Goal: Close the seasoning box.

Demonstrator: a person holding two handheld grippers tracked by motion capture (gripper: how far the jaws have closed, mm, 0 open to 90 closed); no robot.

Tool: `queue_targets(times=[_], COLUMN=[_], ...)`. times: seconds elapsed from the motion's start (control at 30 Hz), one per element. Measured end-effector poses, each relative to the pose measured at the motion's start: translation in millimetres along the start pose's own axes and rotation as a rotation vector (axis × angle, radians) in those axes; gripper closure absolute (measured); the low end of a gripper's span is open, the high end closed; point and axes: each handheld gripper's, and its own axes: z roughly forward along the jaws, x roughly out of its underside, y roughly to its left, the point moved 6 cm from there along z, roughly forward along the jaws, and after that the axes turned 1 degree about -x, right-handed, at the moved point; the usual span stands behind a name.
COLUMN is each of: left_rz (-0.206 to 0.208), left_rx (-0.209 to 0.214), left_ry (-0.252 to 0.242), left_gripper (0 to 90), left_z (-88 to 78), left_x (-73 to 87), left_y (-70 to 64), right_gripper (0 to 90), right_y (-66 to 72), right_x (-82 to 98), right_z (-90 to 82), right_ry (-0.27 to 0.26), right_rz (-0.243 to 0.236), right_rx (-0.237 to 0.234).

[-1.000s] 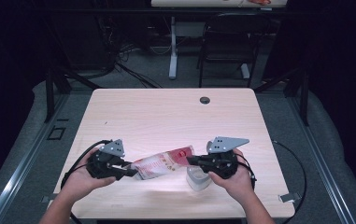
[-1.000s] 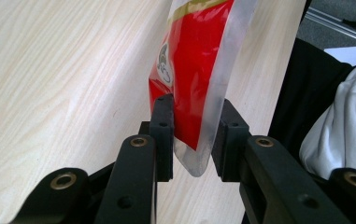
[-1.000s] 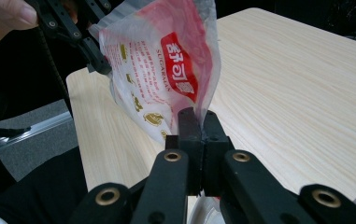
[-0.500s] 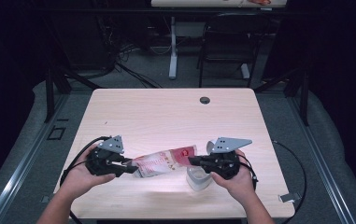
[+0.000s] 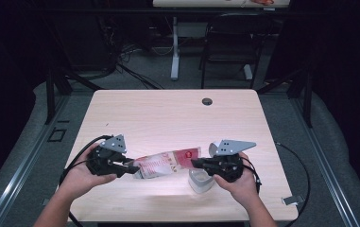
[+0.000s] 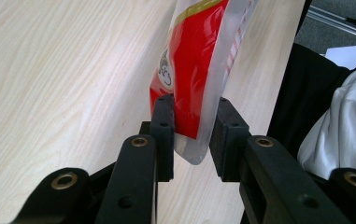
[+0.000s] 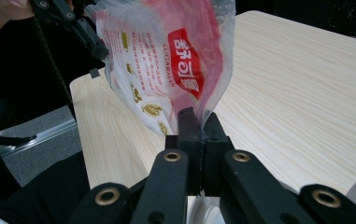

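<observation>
The red-and-white pouch (image 5: pixel 168 162) is held above the table (image 5: pixel 168 113), stretched between both grippers. Compared with one second earlier, its left end has dropped slightly and the pouch now slopes up toward the right; both hands remain almost where they were. This suggests the pouch is being positioned for pouring or opening, not yet emptied.

The left gripper (image 6: pixel 192 135) holds the pouch's lower end, jaws partly open with the pads against its sides. The right gripper (image 7: pixel 198 135) is closed tight on a thin corner of the film.

A clear cup (image 5: pixel 200 181) stands on the table just below the pouch's right end, close to the near edge. Beyond the pouch, the tabletop is bare up to the dark grommet (image 5: pixel 207 101).
</observation>
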Motion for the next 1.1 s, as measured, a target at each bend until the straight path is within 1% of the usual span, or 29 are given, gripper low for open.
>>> queue_targets(times=[0.3,0.7,0.73,1.1], left_rz=[0.007,0.020,0.016,0.036], left_rx=[-0.007,-0.017,-0.018,-0.026], left_ry=[0.017,0.020,0.020,0.050], left_gripper=[73.5,73.7,73.8,74.2], left_z=[-2.7,-9.0,-9.2,-13.2], left_x=[-5.1,-12.7,-13.3,-21.7], left_y=[-0.5,-1.6,-1.7,-3.0], right_gripper=[89.6,89.6,89.6,89.5], right_y=[-0.1,-0.6,-0.6,-1.6], right_x=[0.9,3.1,3.2,4.8], right_z=[-1.0,-2.7,-2.8,-3.9], right_ry=[-0.005,-0.007,-0.008,-0.012], right_rz=[0.007,0.014,0.015,0.023], right_rx=[0.001,0.001,0.001,0.000])
